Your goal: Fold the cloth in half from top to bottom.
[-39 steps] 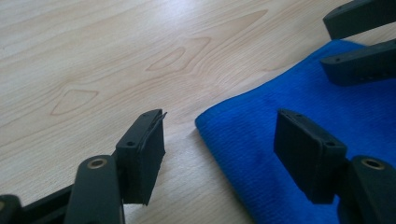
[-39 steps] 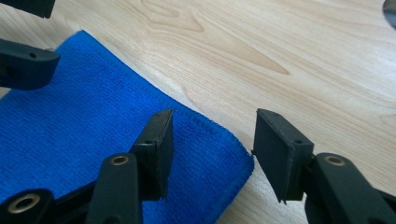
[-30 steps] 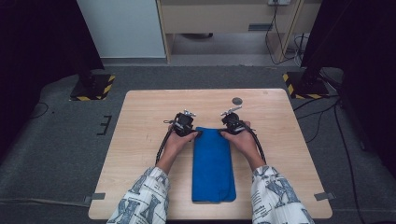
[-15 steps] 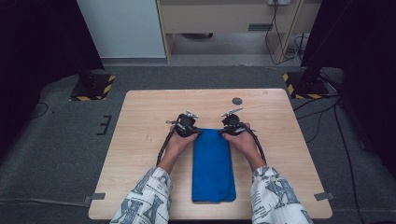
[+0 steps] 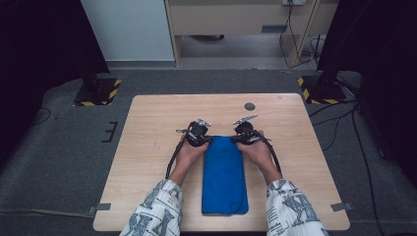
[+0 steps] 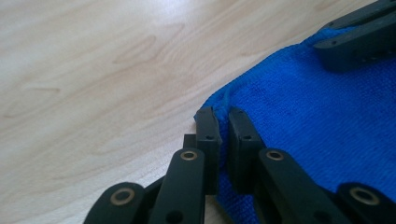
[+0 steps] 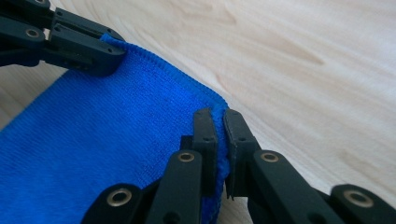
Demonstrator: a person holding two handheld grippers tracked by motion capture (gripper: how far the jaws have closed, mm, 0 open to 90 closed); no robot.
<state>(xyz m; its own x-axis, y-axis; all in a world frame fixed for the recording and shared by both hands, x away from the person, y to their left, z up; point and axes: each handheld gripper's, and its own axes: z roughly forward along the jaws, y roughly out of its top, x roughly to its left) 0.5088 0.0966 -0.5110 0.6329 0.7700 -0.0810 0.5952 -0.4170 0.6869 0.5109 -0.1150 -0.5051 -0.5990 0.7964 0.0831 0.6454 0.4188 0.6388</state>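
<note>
High view: a folded blue towel (image 5: 224,176) lies lengthwise on the wooden counter (image 5: 147,147), its far edge between the person's two hands and its near edge close to the counter's front. Starting at the left, the left gripper (image 5: 198,133) sits at the towel's far-left corner; in the left gripper view its jaws have just been closing and now pinch the corner hem of the cloth between them. Across the far edge, the right gripper (image 5: 244,132) sits at the far-right corner; in the right gripper view its jaws have likewise just been closing and now clamp the hem there, with a fringe of cloth showing in the narrow gap. Beyond it, a small dark round disc (image 5: 250,106) lies apart on the counter.

Judging from this, both corners are taken and a lift or fold comes next. The bite on each side looks shallow, right at the hem, so a quick pull could slip a corner free. The towel is folded in layers, and a jaw may hold only the top one, letting the rest sag or unfold. Uneven lifting would skew the fold
</note>
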